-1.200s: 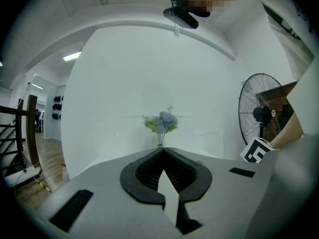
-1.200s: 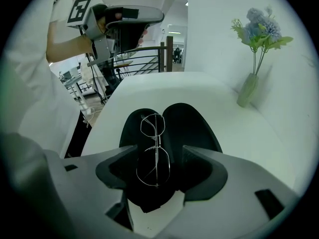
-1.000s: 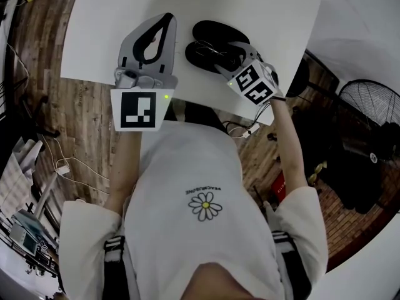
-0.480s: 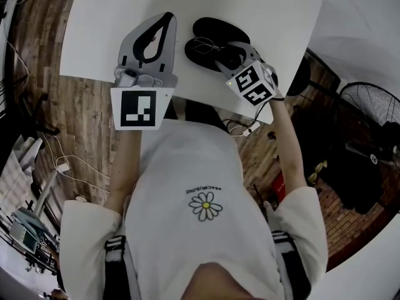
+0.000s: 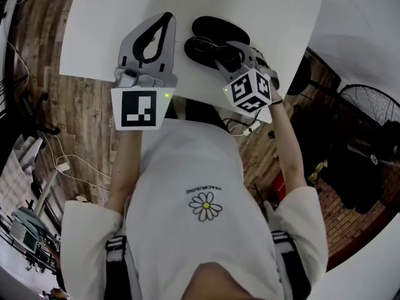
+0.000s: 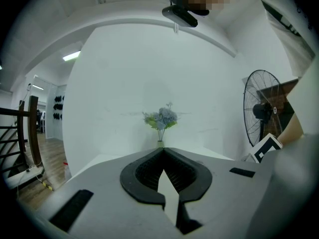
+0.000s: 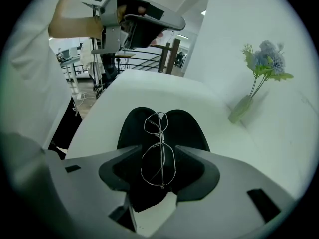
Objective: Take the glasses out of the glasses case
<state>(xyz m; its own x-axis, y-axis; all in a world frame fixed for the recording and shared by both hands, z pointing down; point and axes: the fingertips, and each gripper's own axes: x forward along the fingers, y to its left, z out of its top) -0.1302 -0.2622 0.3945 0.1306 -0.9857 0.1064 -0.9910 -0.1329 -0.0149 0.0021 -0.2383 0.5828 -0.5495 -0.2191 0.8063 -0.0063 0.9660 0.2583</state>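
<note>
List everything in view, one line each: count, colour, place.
table: one, white, under both grippers
soft open glasses case: one, black, on the table
thin wire-rimmed glasses: one pair, silver, lying in the case
vase of flowers: one, pale blue blooms, beyond the case
standing fan: one, black, right of the table
plank floor: brown, around the table
T-shirt: white, on the person
left gripper: grey, jaws together, empty
right gripper: grey, jaws apart, just been closing, glasses between them, no clear grip

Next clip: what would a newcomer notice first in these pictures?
Wire-framed glasses lie in an open black glasses case on the white table. The right gripper straddles them, its jaws having just been closing, not yet pressing. The left gripper hangs shut and empty left of the case.
</note>
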